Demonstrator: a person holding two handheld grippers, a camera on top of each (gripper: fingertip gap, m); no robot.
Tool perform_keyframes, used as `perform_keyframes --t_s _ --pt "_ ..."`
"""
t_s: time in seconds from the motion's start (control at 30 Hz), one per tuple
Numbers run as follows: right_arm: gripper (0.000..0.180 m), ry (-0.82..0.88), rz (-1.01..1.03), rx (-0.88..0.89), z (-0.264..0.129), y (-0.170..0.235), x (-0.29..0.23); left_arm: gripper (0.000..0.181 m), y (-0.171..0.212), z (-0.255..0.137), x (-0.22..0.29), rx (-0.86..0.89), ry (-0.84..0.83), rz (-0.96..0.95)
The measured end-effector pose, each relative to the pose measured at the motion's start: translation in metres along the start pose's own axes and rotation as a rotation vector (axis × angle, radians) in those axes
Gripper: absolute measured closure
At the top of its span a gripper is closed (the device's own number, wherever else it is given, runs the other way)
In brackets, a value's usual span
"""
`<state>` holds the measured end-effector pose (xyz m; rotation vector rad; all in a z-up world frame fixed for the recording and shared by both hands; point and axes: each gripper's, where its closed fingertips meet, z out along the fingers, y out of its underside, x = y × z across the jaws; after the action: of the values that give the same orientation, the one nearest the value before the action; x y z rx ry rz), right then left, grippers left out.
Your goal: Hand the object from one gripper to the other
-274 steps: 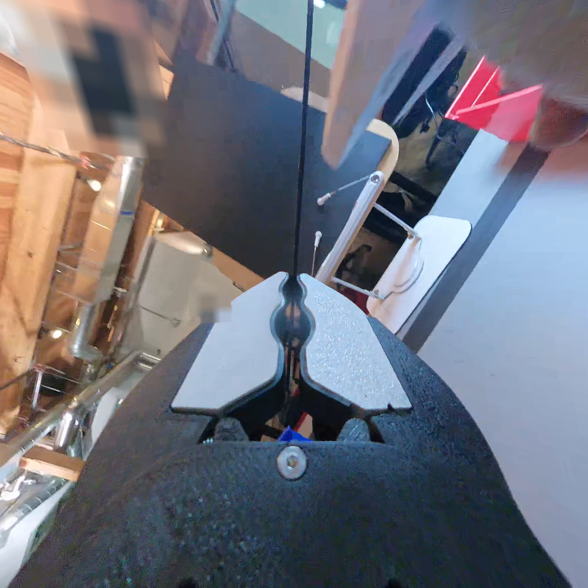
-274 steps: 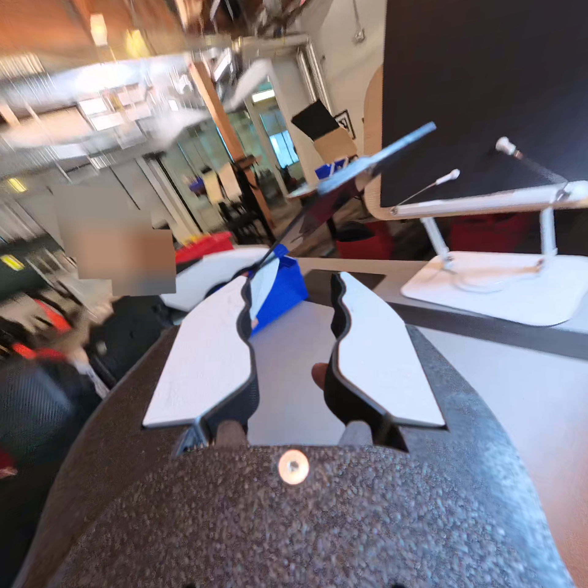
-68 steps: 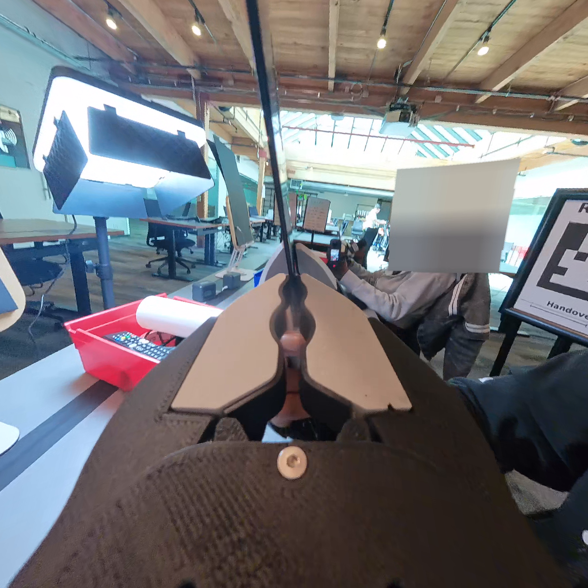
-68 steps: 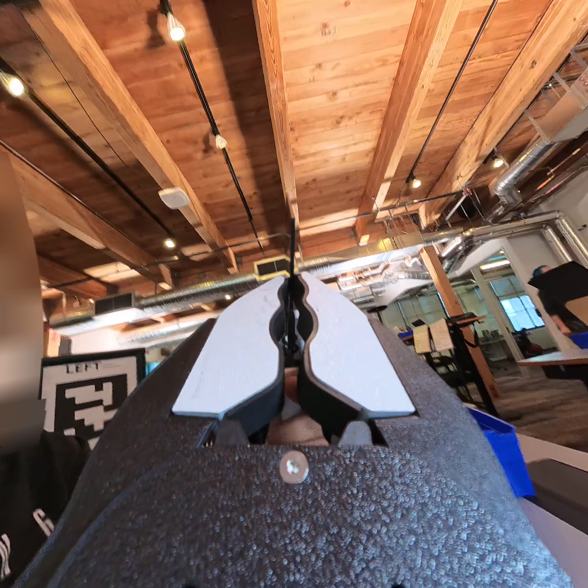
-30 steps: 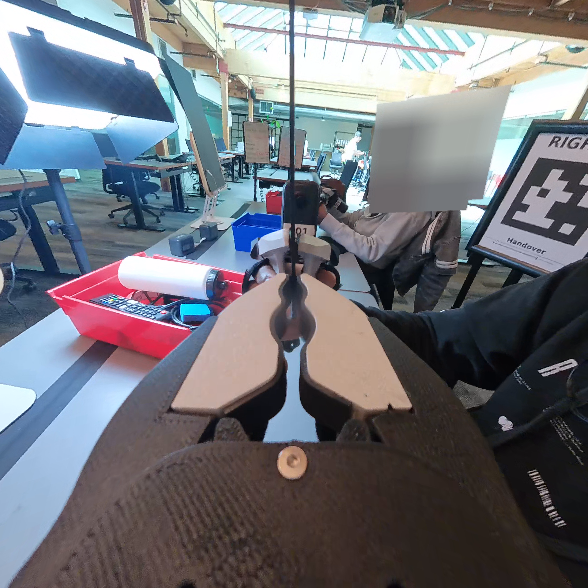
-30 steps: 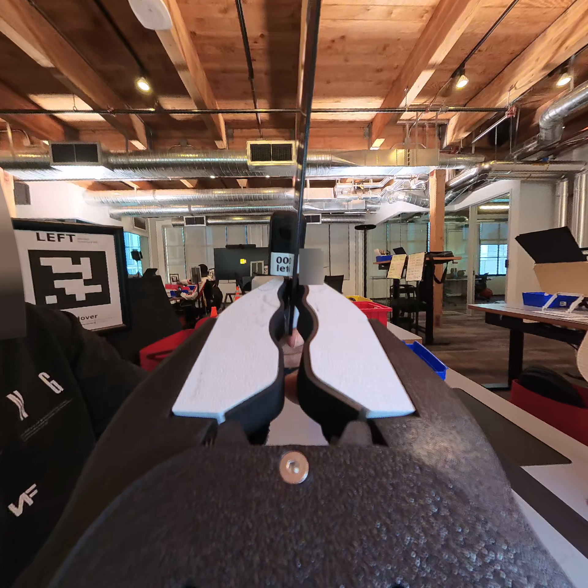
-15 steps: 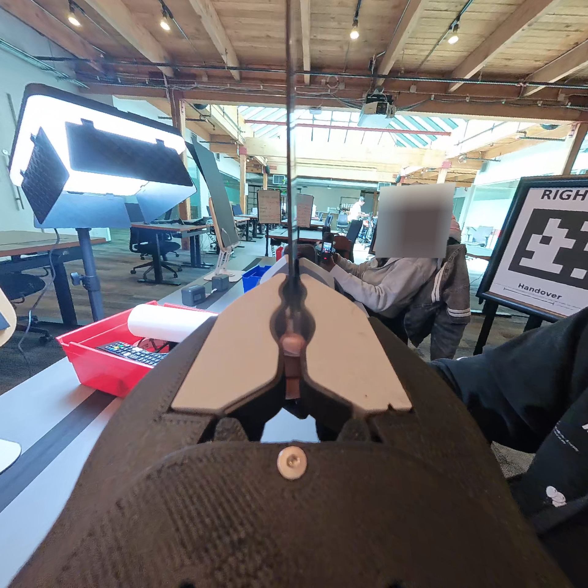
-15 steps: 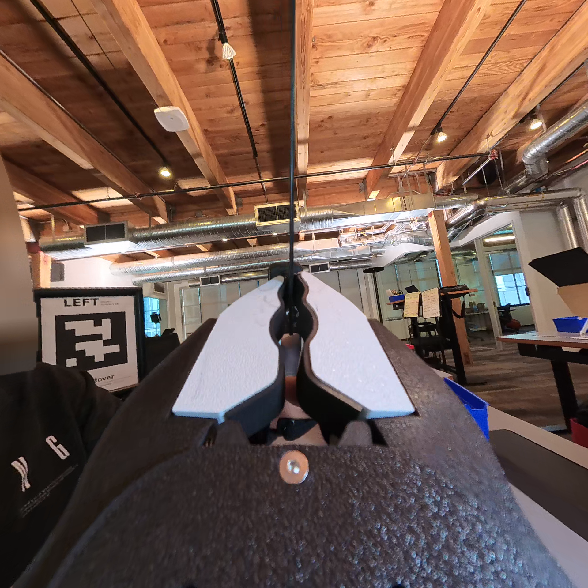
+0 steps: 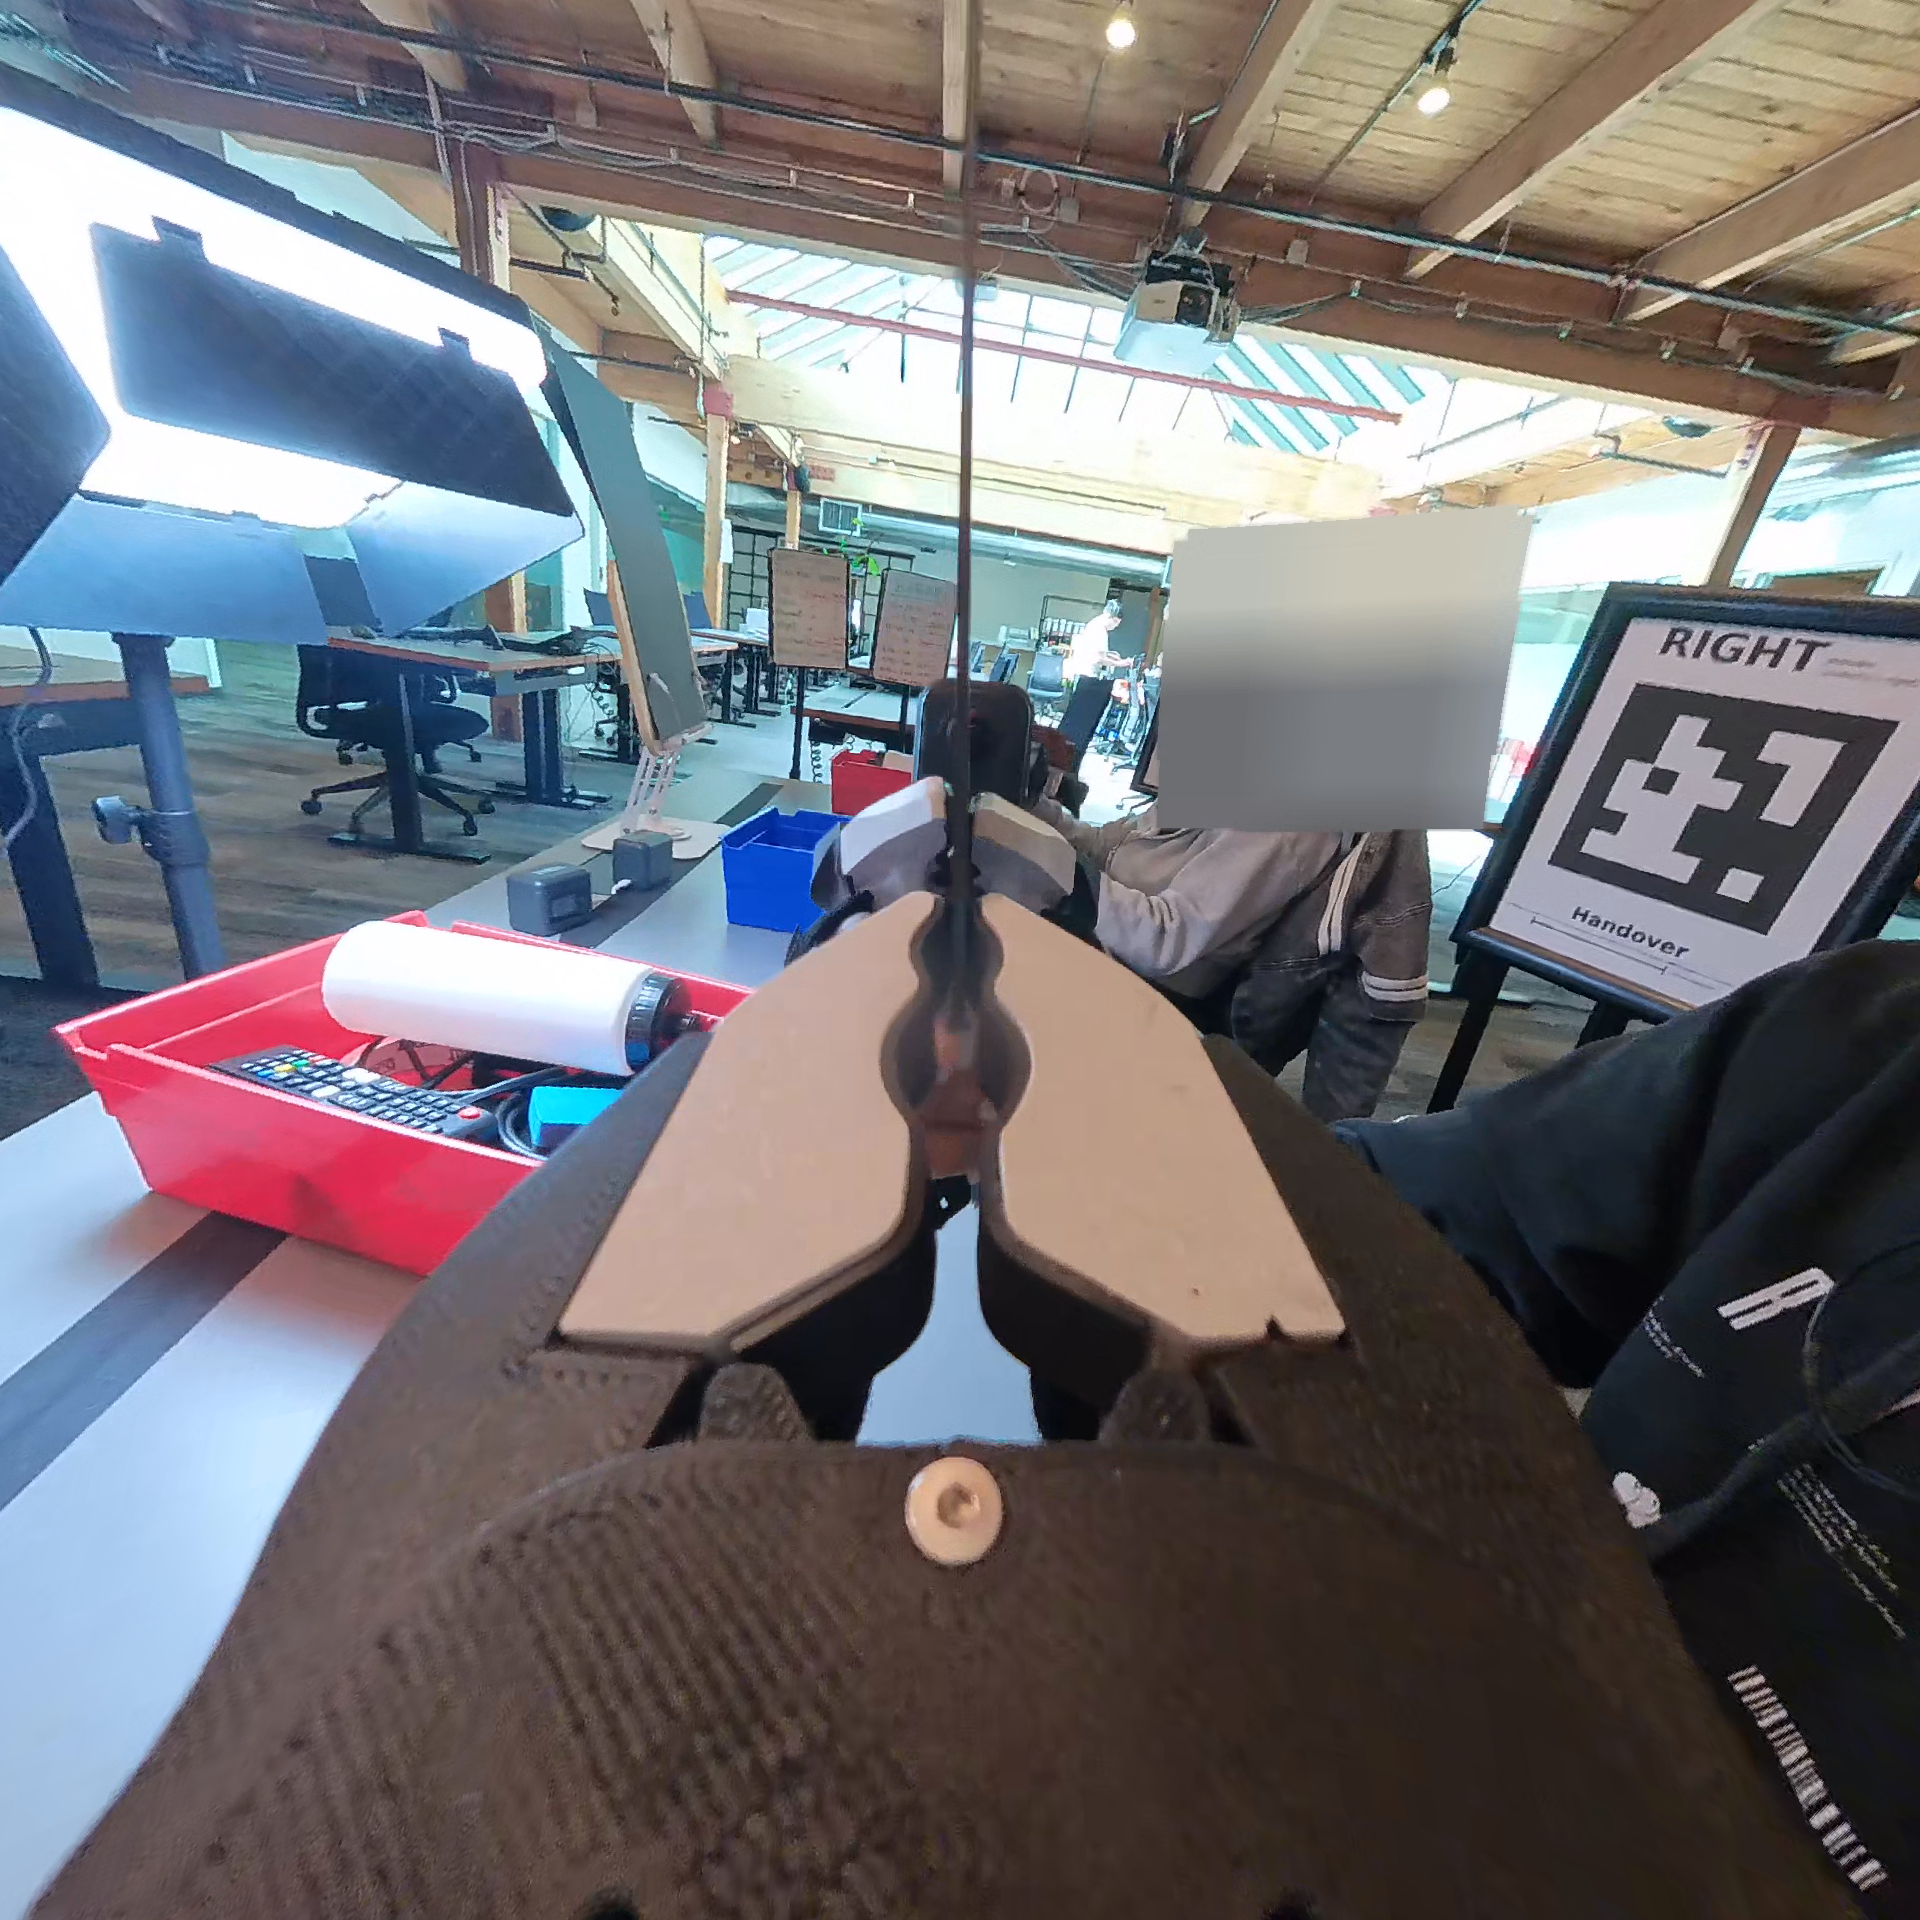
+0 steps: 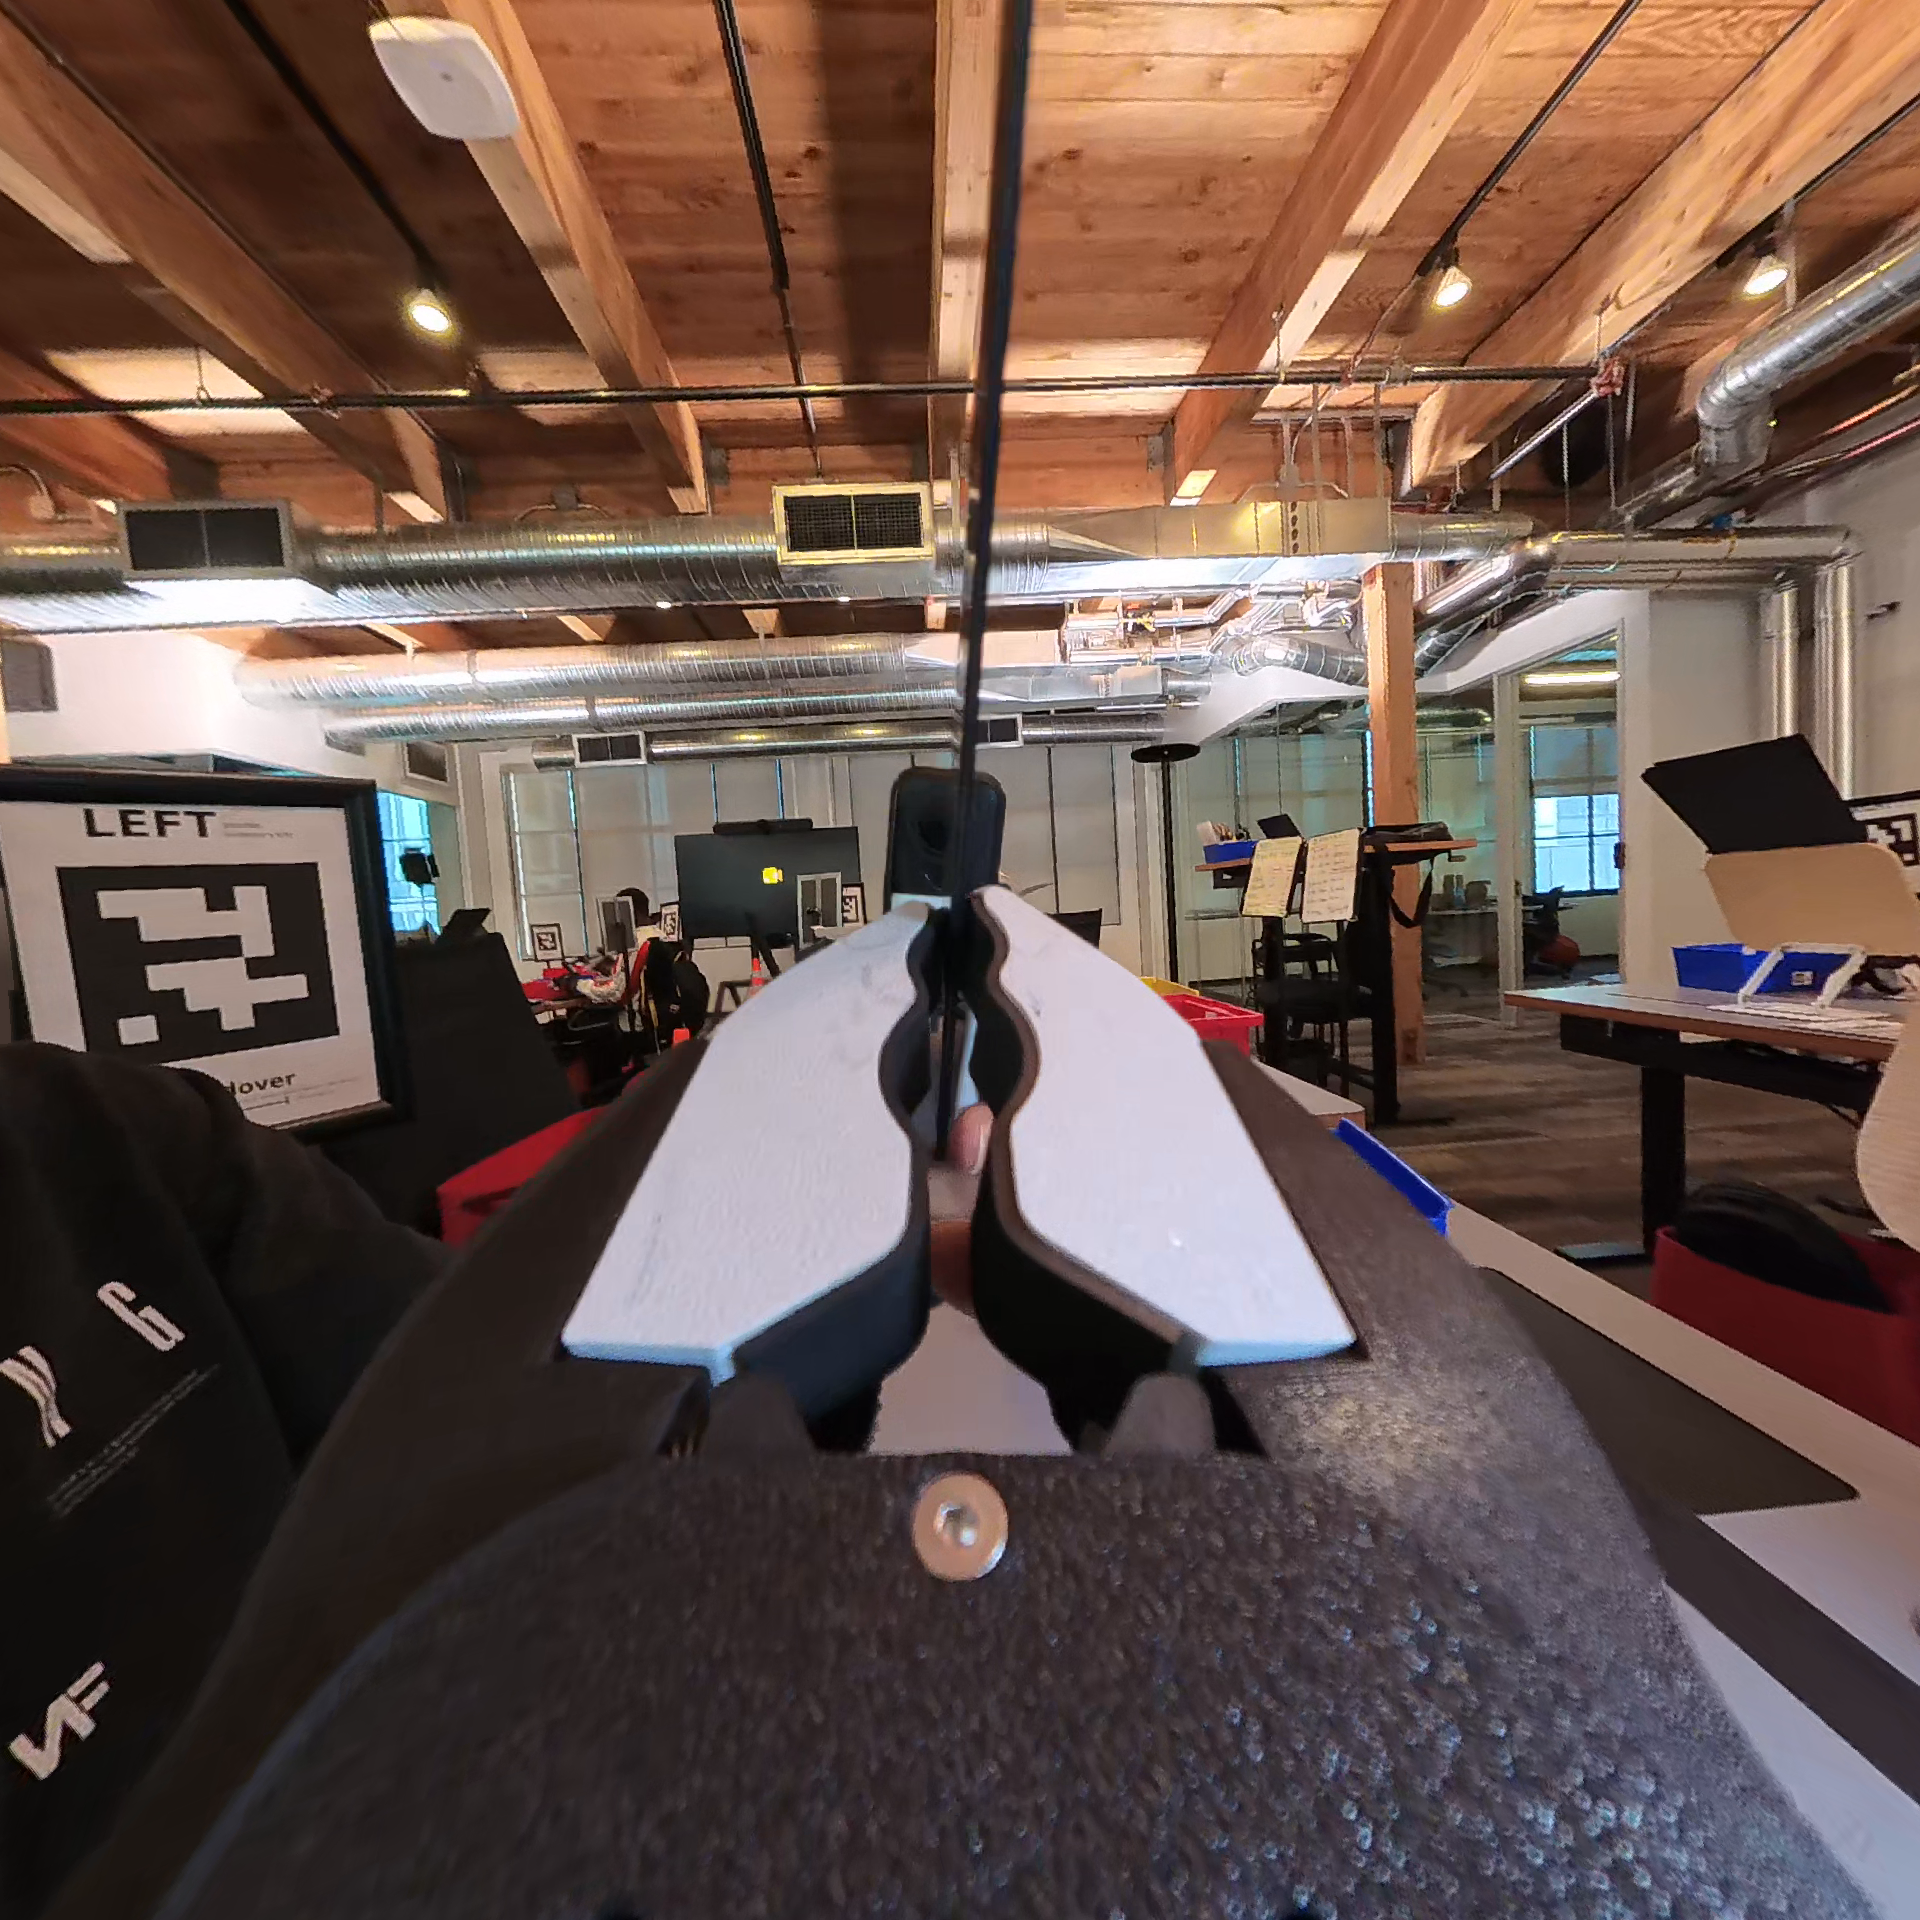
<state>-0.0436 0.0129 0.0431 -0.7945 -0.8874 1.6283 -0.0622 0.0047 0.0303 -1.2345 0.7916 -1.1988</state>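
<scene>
Mid-handover: left gripper point(image 9: 958, 914) and right gripper point(image 10: 954, 920) both clamp the thin black sheet point(image 9: 964, 436) edge-on. Next, one releases.

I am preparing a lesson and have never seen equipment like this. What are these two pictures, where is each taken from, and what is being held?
Each picture comes from a camera mounted on a hand-held two-finger gripper, looking forward along its fingers; no robot arm is involved. In the left wrist view, the left gripper is shut on a thin black flat object seen edge-on. The right gripper faces it, closed on the same object. The right wrist view shows the right gripper likewise shut. On the grey table sits a red tray holding a white bottle and a remote control.
</scene>
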Motion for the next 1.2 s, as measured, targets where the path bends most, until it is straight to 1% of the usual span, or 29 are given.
perform_keyframes --t_s 0.13,0.2,0.27,0.37,0.47,0.6,0.67,0.73,0.8,0.9,1.03,1.07,1.13,1.17,1.2 --pt "0.177 0.001 0.031 0.069 0.0 -0.005 0.0 0.178 -0.006 0.002 -0.001 0.099 -0.024 0.022" --pt "0.177 -0.002 0.049 0.112 0.0 -0.01 -0.001 0.169 -0.003 0.006 -0.001 0.102 -0.017 0.012" --pt "0.178 -0.002 0.065 0.145 -0.001 -0.014 -0.001 0.17 0.001 0.01 0.0 0.099 -0.019 0.017" --pt "0.178 0.011 0.059 0.133 0.002 -0.009 -0.001 0.177 -0.002 0.011 0.001 0.128 -0.023 0.021" --pt "0.178 0.014 0.092 0.145 0.003 -0.008 0.002 0.178 -0.003 0.011 0.0 0.133 -0.026 0.025" --pt "0.177 0.027 0.091 0.095 0.004 -0.004 0.005 0.178 -0.003 0.006 -0.003 0.127 -0.009 -0.003" --pt "0.168 0.028 0.089 0.073 0.002 -0.005 0.006 0.179 -0.007 0.002 -0.004 0.144 0.0 -0.02" --pt "0.165 0.019 0.1 0.064 -0.001 -0.005 0.008 0.179 -0.01 -0.001 -0.005 0.15 0.002 -0.025" --pt "0.166 0.017 0.107 0.061 -0.001 -0.004 0.009 0.179 -0.011 -0.002 -0.005 0.144 0.007 -0.028" --pt "0.177 0.014 0.088 0.042 0.004 0.003 0.006 0.178 -0.01 -0.002 -0.006 0.148 0.011 -0.053" --pt "0.178 0.034 0.087 0.103 0.004 -0.001 0.007 0.179 -0.015 -0.001 -0.006 0.218 -0.001 -0.057" --pt "0.178 0.041 0.097 0.141 0.003 -0.005 0.007 0.176 -0.015 0.001 -0.005 0.239 -0.007 -0.05" --pt "0.178 0.032 0.119 0.186 0.004 -0.008 0.005 0.162 -0.006 0.009 -0.005 0.231 -0.016 -0.038" --pt "0.178 0.037 0.117 0.183 0.005 -0.006 0.005 0.161 -0.002 0.014 -0.005 0.222 -0.025 -0.023" --pt "0.178 0.044 0.109 0.178 0.007 -0.003 0.004 0.165 0.0 0.016 -0.004 0.219 -0.034 -0.007"
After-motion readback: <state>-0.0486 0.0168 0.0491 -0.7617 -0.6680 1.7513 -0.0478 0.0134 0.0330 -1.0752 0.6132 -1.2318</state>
